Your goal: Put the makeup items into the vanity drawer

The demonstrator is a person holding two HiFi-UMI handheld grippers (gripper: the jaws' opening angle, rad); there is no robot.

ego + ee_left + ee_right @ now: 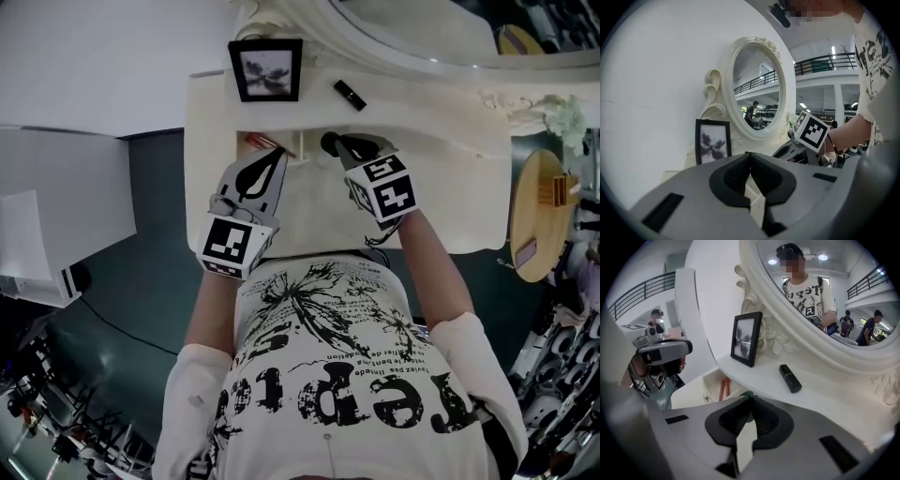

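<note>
A cream vanity (pixel 450 187) has a drawer (pixel 710 383) standing open under its raised shelf. A red makeup item (pixel 257 142) (pixel 723 389) lies in the drawer. On the shelf lies a black lipstick tube (pixel 350 95) (pixel 790 378). My right gripper (pixel 330 143) (pixel 749 396) hangs over the drawer, shut on a small green item (pixel 748 394), of which only a sliver shows between the tips. My left gripper (pixel 277 152) (pixel 750 155) is beside it at the drawer's left, jaws shut with nothing seen in them.
A black picture frame (pixel 266 70) (pixel 746 338) stands on the shelf left of the lipstick. The oval mirror (pixel 820 291) rises behind. A round wooden stool (pixel 539 216) stands right of the vanity. A white box (pixel 37 248) sits on the floor at left.
</note>
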